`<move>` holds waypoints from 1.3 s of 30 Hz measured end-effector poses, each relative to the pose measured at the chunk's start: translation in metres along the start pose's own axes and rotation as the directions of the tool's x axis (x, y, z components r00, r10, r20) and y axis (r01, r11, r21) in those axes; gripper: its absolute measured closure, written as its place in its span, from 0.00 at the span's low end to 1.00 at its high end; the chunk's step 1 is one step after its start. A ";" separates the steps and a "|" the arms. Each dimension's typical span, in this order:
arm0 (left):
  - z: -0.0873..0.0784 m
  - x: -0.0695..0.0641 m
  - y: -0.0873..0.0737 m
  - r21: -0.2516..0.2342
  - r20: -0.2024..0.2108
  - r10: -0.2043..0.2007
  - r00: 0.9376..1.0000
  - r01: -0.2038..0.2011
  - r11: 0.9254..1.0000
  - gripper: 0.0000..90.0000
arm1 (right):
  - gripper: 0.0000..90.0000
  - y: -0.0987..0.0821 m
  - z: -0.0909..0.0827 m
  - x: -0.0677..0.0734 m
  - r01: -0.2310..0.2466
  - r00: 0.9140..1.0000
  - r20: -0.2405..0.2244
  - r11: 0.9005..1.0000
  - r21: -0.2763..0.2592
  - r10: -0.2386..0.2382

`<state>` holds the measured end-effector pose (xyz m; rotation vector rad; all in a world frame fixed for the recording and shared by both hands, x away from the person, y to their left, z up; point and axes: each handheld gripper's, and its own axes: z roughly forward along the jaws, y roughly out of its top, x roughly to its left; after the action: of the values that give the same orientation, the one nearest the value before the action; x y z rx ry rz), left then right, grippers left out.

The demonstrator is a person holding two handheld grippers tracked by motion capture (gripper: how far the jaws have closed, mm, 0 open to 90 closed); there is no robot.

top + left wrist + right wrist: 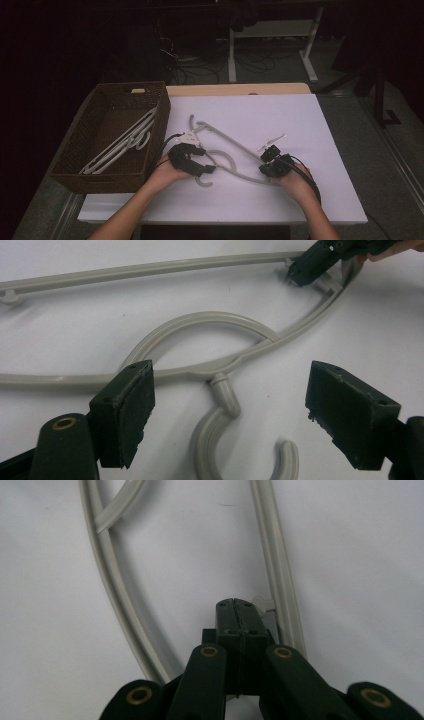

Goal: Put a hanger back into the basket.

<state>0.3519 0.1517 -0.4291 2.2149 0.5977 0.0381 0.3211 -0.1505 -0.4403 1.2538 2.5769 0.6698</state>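
Risk: right tongs [235, 605] are pressed together w/ nothing between, tips just beside the hanger's [235, 150] small clip peg; a push there could skate the hanger across the desk [300, 115], away from the basket [80, 175]. Left tongs [227, 405] stand wide apart over the hanger's hook neck, pads not touching. Hanger lies flat, right of basket.

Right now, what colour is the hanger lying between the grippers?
Plain light grey, no pattern. The hanger shows best in the left gripper view.
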 end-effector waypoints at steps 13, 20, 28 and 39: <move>0.001 0.000 0.000 0.000 -0.001 -0.004 1.000 0.004 1.000 0.23 | 0.99 0.019 -0.001 -0.055 -0.089 0.989 0.119 0.996 -0.024 0.091; 0.001 0.001 0.000 -0.001 0.002 -0.001 1.000 0.001 1.000 0.23 | 0.99 0.035 0.005 -0.080 -0.095 0.980 0.175 0.995 -0.003 0.094; 0.001 0.001 0.000 -0.003 0.003 -0.002 1.000 0.002 1.000 0.23 | 0.99 0.048 0.010 -0.098 -0.101 0.972 0.213 0.995 -0.021 0.104; 0.002 0.001 0.000 -0.006 0.001 -0.008 1.000 0.008 1.000 0.23 | 0.99 0.047 -0.012 -0.109 -0.168 0.970 0.152 0.975 -0.145 0.189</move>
<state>0.3533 0.1504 -0.4306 2.2066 0.6045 0.0344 0.4165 -0.2145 -0.4095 1.4448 2.2686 0.7224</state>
